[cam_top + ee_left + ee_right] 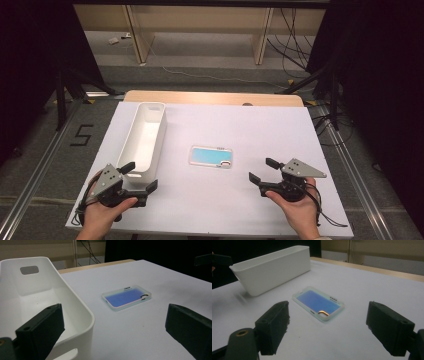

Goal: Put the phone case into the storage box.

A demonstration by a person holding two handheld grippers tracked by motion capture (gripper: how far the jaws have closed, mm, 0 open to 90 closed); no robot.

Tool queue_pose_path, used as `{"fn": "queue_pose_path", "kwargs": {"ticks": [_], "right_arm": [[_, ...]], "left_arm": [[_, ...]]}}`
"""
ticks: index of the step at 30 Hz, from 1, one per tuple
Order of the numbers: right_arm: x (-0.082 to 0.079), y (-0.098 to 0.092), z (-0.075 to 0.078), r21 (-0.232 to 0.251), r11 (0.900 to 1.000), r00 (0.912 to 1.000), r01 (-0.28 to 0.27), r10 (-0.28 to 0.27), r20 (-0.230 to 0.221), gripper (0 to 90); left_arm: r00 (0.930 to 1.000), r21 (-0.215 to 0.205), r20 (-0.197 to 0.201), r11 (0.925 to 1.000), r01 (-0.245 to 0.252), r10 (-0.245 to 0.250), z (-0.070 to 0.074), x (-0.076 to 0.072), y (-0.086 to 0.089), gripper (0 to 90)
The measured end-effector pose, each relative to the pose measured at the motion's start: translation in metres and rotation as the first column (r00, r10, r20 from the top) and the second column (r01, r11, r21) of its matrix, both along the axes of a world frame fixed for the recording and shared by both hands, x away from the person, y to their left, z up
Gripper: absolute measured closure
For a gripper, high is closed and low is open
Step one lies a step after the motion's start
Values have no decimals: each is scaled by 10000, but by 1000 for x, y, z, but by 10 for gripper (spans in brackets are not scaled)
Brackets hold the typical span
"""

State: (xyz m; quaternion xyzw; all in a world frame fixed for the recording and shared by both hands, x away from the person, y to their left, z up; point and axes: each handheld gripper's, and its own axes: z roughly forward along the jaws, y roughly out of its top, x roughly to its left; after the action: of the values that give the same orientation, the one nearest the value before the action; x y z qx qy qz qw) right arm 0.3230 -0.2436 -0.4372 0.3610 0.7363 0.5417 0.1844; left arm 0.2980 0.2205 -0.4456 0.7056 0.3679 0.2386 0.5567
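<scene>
Two grippers, left (140, 177) and right (261, 170), hang wide and empty. We judge the approach step: our translucent blue phone case (211, 156) lies flat beside the long white plastic bin (131, 145), awaiting an edge pinch.

phone case (210, 156): translucent glossy plastic | bin (143, 137): smooth white plastic
</scene>
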Motion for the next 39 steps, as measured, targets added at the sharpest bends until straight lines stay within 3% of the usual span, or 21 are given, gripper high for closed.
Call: {"fn": "queue_pose_path", "kwargs": {"ticks": [1, 2, 3, 4, 6, 7, 8, 9, 11, 13, 14, 16, 17, 21, 22, 28, 31, 34, 36, 39], "right_arm": [[0, 0, 0, 0, 10000, 10000, 0, 0, 0, 205], [-1, -1, 2, -345, 9994, 9998, -67, 61, -173, 225], [-1, -1, 2, -345, 9994, 9998, -67, 61, -173, 225], [1, 2, -1, -18, 10000, 9999, -84, 84, 76, 232], [2, 5, -1, -91, 9999, 9999, -118, 119, 13, 263], [2, 8, 2, -76, 9999, 9999, -153, 153, 4, 353], [2, 8, 2, -76, 9999, 9999, -153, 153, 4, 353], [4, 15, 7, -605, 9977, 9993, -303, 316, 214, 518], [7, 27, 11, -953, 9940, 9977, -528, 565, 362, 623], [8, 35, 13, -1104, 9913, 9970, -719, 747, 220, 675], [11, 50, 14, -1551, 9837, 9949, -915, 970, 285, 769], [13, 59, 13, -1698, 9804, 9936, -996, 1072, 358, 815], [17, 78, 14, -2138, 9684, 9905, -1283, 1358, 205, 883], [27, 100, 12, -2308, 9615, 9883, -1490, 1524, -32, 900], [36, 115, 11, -2556, 9536, 9872, -1589, 1561, -315, 900], [55, 145, 6, -2803, 9444, 9842, -1719, 1526, -894, 900], [71, 165, -3, -2939, 9375, 9780, -1865, 1489, -1458, 900], [77, 177, -12, -3036, 9391, 9792, -1607, 1132, -1681, 900], [83, 181, -14, -3184, 9312, 9720, -1774, 1152, -2046, 900], [88, 184, -17, -3216, 9327, 9728, -1634, 980, -2101, 900]], "left_arm": [[9999, -4, 62, 10000, 81, -81, 0, 0, 1, 15], [9998, -109, -163, 9998, -151, 149, 1, -2, 0, 17], [9998, -109, -163, 9998, -151, 149, 1, -2, 0, 18], [10000, -115, -26, 9999, -26, 26, 0, -1, -1, 18], [9998, -43, -165, 9999, -95, 94, -1, -3, -1, 22], [9996, 97, 103, 9996, 251, -252, -1, -2, 0, 22], [9996, 97, 103, 9996, 251, -252, -1, -2, 0, 23], [9999, -42, -148, 10000, -86, 85, 0, -5, -1, 25], [9999, 73, -119, 10000, -44, 44, 0, -5, -1, 30], [9999, 54, -116, 10000, -37, 37, 0, -5, -1, 31], [9999, 32, -124, 10000, -47, 47, 0, -6, -2, 35], [10000, 82, -87, 10000, 42, -41, 1, -5, -2, 36], [9999, 48, -135, 10000, 10, -9, 0, -5, -3, 39], [9999, -53, -158, 10000, 21, -22, 0, -5, -2, 42], [9999, -24, -104, 10000, 67, -67, 0, -5, -2, 44], [9999, 30, -82, 9999, 128, -127, 0, -6, -2, 48], [9998, -15, 55, 9998, 214, -214, 0, -6, -2, 50], [9998, -40, 30, 9998, 183, -183, 0, -6, -2, 51], [9999, -36, -91, 10000, 88, -89, 0, -8, -1, 52], [9999, -3, -116, 10000, 60, -60, 0, -8, -1, 53]]}}
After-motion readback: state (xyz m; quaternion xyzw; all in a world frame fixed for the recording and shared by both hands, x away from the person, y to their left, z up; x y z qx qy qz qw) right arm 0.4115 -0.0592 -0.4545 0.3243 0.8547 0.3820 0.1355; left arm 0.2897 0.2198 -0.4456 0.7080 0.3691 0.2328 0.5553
